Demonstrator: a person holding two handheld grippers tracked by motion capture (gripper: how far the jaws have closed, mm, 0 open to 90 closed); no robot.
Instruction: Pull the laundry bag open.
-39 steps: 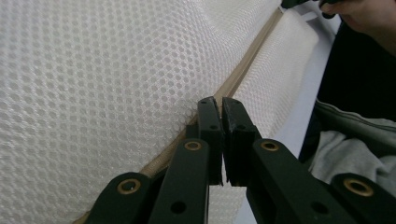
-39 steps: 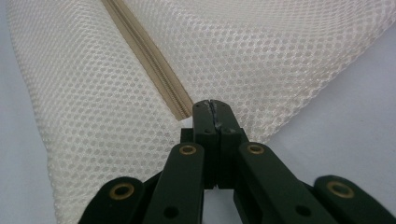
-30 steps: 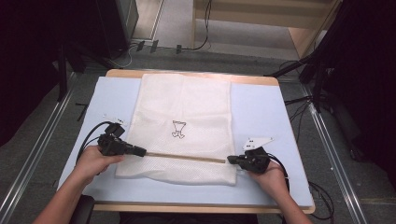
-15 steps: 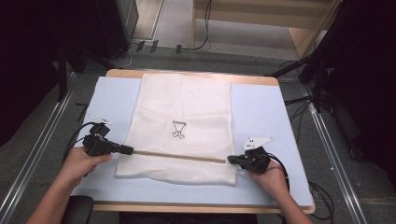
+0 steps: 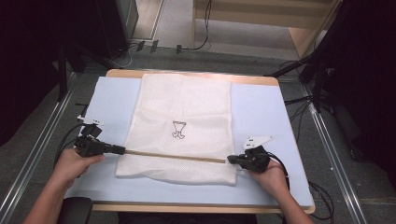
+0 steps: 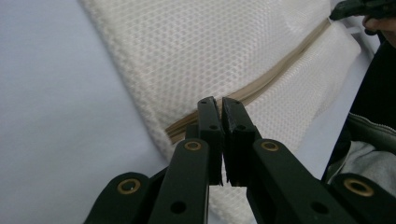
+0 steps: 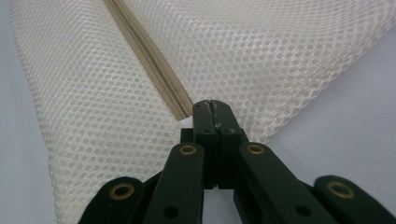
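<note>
Mesh bag's (image 5: 182,126) zipper (image 5: 173,156) crosswise, left-right

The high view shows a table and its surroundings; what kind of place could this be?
Probably a lab or workshop set up for recording. A table with a pale blue top stands between metal rails, cables run over the grey floor, and a person works on a white mesh bag with two hand-held grippers.
</note>
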